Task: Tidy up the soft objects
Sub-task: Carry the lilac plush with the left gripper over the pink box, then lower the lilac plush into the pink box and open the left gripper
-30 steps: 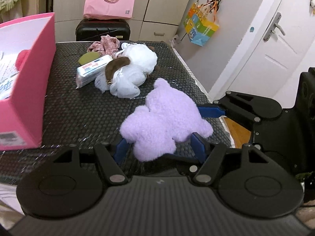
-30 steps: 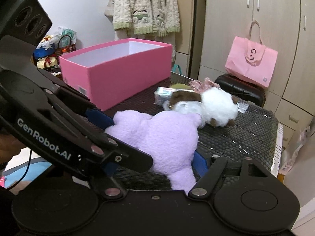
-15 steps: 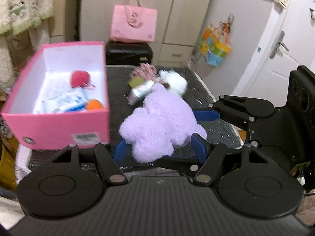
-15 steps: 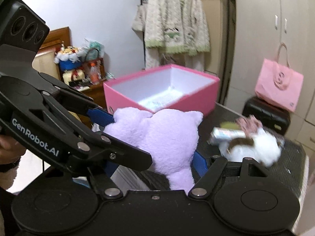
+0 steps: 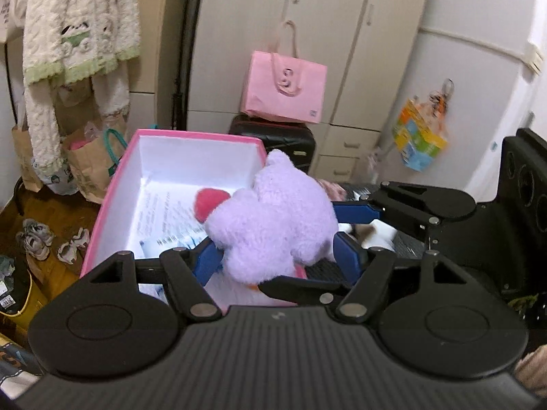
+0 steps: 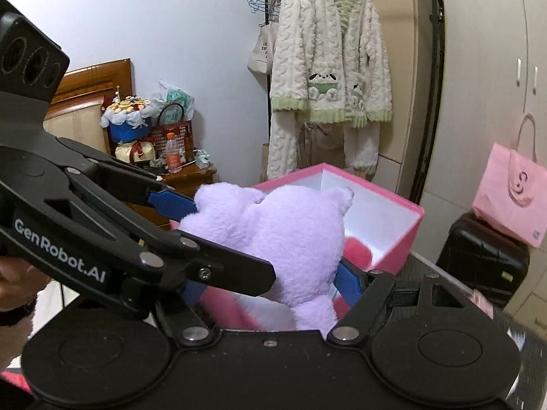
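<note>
Both grippers are shut on one purple plush toy (image 5: 273,225), which also shows in the right wrist view (image 6: 283,239). My left gripper (image 5: 277,259) holds it from the near side. My right gripper (image 6: 270,283) grips it from the right, its fingers (image 5: 352,212) showing in the left wrist view. The toy hangs above the near right part of the open pink box (image 5: 112,184), seen also in the right wrist view (image 6: 407,225). A red pompom (image 5: 208,201) and printed packets (image 5: 171,225) lie inside the box.
A white and brown plush (image 5: 372,232) and a pink fabric item (image 5: 331,188) lie on the black mat (image 5: 407,242) right of the box. A black suitcase (image 5: 273,140) with a pink bag (image 5: 287,92) stands behind. Paper bags and shoes sit on the floor at left.
Both grippers have lifted the purple plush off the black mat and carried it left, from over the mat to above the pink box.
</note>
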Motion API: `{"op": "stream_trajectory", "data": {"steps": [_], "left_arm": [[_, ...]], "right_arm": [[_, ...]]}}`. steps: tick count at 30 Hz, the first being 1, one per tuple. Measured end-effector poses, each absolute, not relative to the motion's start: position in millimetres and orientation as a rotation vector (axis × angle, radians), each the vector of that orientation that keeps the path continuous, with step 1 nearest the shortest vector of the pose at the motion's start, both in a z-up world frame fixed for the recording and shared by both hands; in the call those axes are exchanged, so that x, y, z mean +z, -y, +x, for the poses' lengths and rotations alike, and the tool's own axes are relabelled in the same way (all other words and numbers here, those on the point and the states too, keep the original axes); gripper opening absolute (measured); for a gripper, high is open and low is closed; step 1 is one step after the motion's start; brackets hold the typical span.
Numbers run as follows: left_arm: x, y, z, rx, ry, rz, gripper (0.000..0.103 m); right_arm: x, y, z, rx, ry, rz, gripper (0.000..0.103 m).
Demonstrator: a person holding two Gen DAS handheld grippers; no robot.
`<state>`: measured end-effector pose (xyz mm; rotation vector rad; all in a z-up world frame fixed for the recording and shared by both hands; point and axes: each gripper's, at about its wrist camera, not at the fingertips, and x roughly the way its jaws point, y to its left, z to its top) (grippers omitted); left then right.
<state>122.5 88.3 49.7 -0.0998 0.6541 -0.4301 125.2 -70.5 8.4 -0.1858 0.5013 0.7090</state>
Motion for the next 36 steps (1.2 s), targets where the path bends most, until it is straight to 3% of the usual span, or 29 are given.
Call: {"op": "stream_trajectory", "data": {"steps": [14, 24, 36], "left_arm": [[-3, -118, 246, -0.331, -0.818, -0.151, 0.069], [0, -123, 240, -0.244, -0.758, -0.037, 0.074], [30, -120, 192, -0.293, -0.705, -0.014, 0.075]], "right_arm": [[-28, 23, 251, 0.847, -0.626, -0.399, 0.080], [-39, 8, 273, 0.860, -0.640, -0.497, 0.079], [-16, 23, 236, 0.779, -0.633, -0.510, 0.080]]}}
